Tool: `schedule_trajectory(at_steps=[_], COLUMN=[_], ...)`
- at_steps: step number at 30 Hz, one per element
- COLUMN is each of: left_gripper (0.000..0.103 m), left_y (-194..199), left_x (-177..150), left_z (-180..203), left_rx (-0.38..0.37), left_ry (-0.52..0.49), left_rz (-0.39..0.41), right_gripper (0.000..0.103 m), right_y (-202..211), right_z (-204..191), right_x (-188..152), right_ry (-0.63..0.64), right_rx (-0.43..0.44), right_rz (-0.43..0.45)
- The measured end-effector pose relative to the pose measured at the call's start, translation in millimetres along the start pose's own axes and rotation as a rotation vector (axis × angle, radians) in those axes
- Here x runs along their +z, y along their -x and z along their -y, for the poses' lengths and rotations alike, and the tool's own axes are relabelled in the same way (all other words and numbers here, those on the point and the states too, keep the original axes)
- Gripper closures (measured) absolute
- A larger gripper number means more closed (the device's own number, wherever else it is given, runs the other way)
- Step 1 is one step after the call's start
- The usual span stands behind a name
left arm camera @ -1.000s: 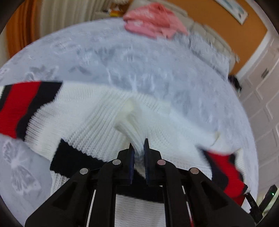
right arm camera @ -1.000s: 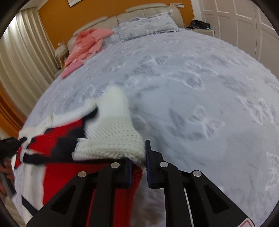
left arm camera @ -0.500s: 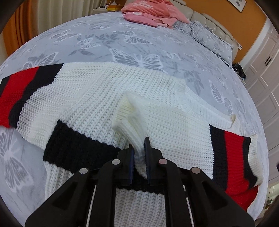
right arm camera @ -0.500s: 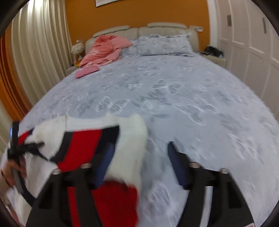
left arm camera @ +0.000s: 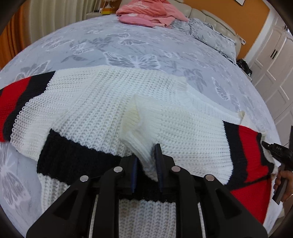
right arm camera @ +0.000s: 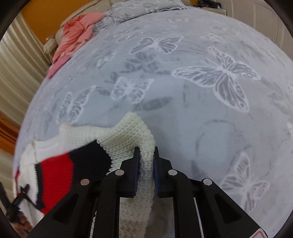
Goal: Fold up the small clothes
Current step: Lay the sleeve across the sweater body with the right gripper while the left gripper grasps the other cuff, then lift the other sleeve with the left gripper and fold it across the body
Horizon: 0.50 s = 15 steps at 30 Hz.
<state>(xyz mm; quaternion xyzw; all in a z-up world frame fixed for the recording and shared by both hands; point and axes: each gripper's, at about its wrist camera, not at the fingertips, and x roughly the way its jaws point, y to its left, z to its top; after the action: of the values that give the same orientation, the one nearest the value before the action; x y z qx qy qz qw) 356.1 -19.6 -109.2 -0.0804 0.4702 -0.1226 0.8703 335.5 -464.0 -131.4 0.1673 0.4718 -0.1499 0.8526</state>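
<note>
White knit with black and red bands, the sweater [left arm camera: 102, 109] lies spread on the bed [left arm camera: 113, 47], close to its near edge. The bed cover is grey with pale butterflies printed on it.

In the left wrist view the left gripper [left arm camera: 145, 161] is clamped on a ribbed white cuff [left arm camera: 135, 131] of one sleeve. This sleeve is folded inward, so the cuff rests over the body of the sweater, just above a wide black band [left arm camera: 73, 157]. The two fingers stand close together with the knit pressed between them. The other sleeve reaches toward the left side of the bed and ends in a red and black stripe [left arm camera: 16, 102]. At the right side of this view a part of the right gripper and a hand [left arm camera: 283, 181] show beside a red and black part of the sweater.

In the right wrist view the right gripper [right arm camera: 145, 161] is closed on a thick fold of white knit [right arm camera: 146, 164], which passes between the fingers and hangs down behind them. The red and black part [right arm camera: 69, 172] lies just left of the fingers.

A heap of pink clothes [left arm camera: 150, 12] lies at the far end of the bed, near grey pillows [left arm camera: 210, 34] and a pale padded headboard [left arm camera: 216, 17]. An orange wall [left arm camera: 252, 20] stands behind it, and white cupboard doors [left arm camera: 274, 60] are beside the right side of the bed.
</note>
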Motion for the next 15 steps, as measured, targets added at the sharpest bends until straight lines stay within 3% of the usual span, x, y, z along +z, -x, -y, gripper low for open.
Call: schedule_trajectory(at_steps=[2,4,6,8,9,11,13,15], left_gripper=[0.085,0.085,0.083,0.064,0.052,0.05,0.039,0.038], left_y=[1.4,13.4,37.4,57.8,72.8,90.3,110.3,124.4], left_x=[1.1,4.2,2.8,-0.4,-3.6,-6.6,-8.6,-11.8], left_z=[-4.3,-13.9,-34.6,-62.4,-91.9,-135.2,-202.0,-263.3], left_rx=[-0.017,-0.065,-0.115,-0.117,-0.096,-0.079,0.003,0.084], left_ry=[0.037,0.092,0.159,0.213,0.281,0.381,0.546,0.705], left_rz=[-0.001,0.004,0.051,0.082,0.107,0.141,0.184,0.225], right_gripper=[0.088,0.088,0.077,0.077,0.077,0.077,0.077,0.077], right_y=[9.9,46.6,81.6,109.4,113.9,120.0,124.2,130.0], right_z=[-8.5,-28.9,-43.9,-64.7,-69.5,-78.4,-78.2,-76.9], right_x=[3.5,-2.5,-18.9,-50.9,-61.9,-93.4,-117.8,-143.2], right_ry=[0.01,0.047,0.121,0.222,0.256,0.274,0.24,0.218], right_rx=[-0.028,-0.064,-0.049,0.001,0.005,0.027,0.06,0.07], right_rz=[0.002,0.07,0.139,0.136,0.115,0.075,0.043,0.026])
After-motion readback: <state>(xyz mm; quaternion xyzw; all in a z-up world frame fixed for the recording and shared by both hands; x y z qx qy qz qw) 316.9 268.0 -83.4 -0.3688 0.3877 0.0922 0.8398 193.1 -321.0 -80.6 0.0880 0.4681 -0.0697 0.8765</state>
